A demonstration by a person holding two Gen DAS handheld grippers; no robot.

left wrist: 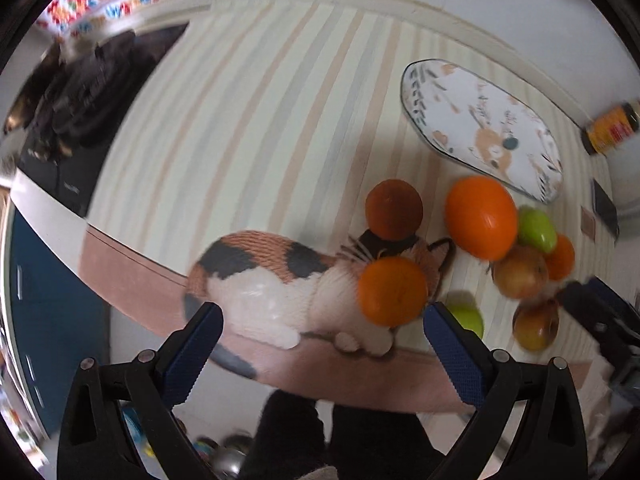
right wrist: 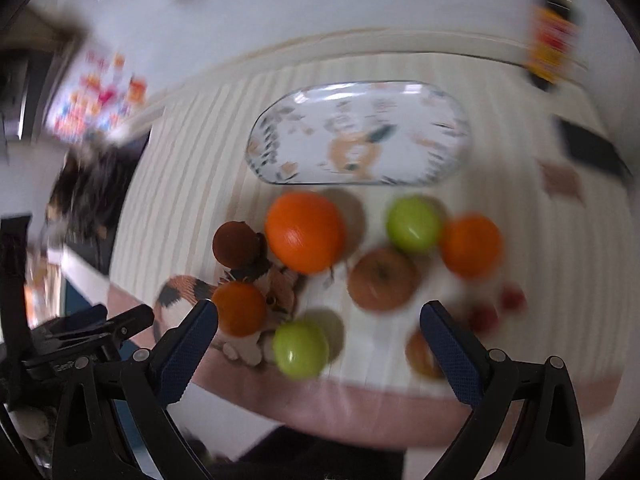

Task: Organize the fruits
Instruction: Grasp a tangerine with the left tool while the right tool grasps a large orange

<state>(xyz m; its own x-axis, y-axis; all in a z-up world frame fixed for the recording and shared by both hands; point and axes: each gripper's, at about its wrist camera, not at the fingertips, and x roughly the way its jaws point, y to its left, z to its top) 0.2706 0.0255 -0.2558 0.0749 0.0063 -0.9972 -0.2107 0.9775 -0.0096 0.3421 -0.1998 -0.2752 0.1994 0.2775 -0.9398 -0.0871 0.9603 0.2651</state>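
Striped cloth in pale cream, peach and grey (left wrist: pixel 248 120) covers the table, with a printed calico cat (left wrist: pixel 280 284) at its near edge and a white wall behind; an oval patterned tray (right wrist: pixel 280 168) lies flat on the cloth toward the wall, and its surface carries no fruit in either view; progress is therefore judged as nil, with every piece still to be transferred. Fruit inventory, all loose on the cloth between the tray and the near edge: one large orange (right wrist: pixel 305 232) just in front of the tray; one dark brown-red fruit (right wrist: pixel 236 242) beside it; one smaller orange (right wrist: pixel 239 309) over the cat's head; one green apple (right wrist: pixel 301 349) near the table edge; a second green apple (right wrist: pixel 414 224) and a further orange (right wrist: pixel 471 246) to the right; one russet apple (right wrist: pixel 381 278) between them; another reddish apple (left wrist: pixel 536 324) partly hidden behind a finger in the right wrist view; small red items at the right are too blurred to identify. Left gripper (left wrist: pixel 322 344): jaws spread wide, holding nothing, hovering above the cat print near the smaller orange. Right gripper (right wrist: pixel 318 338): jaws spread wide, holding nothing, framing the near green apple and the russet apple. Motion blur affects both views; contact with any fruit is not evident.
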